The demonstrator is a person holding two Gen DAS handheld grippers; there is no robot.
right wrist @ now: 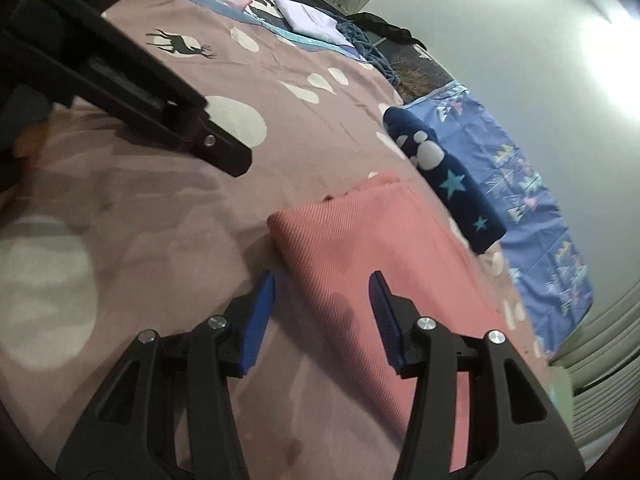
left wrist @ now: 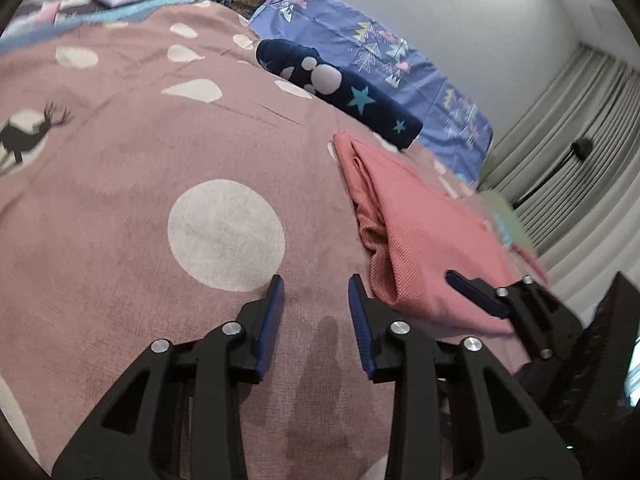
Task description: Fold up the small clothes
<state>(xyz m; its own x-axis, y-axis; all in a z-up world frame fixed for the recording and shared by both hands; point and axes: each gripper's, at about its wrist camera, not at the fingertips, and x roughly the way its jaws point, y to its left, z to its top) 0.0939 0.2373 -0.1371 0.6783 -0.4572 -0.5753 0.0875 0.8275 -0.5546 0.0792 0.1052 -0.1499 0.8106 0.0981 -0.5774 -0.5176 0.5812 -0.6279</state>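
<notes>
— Where's the pink garment (right wrist: 360, 248)?

— On the bedspread (left wrist: 120, 184), just this side of the navy star cloth (right wrist: 444, 176). Looks soft, light, floppy; I'd pinch a corner or folded edge.

— Grippers?

— Left gripper (left wrist: 316, 308) and right gripper (right wrist: 322, 308): jaws parted, holding nothing.

— Hidden bits?

— Its far side is blurred and its near end is hidden behind the right gripper.
</notes>
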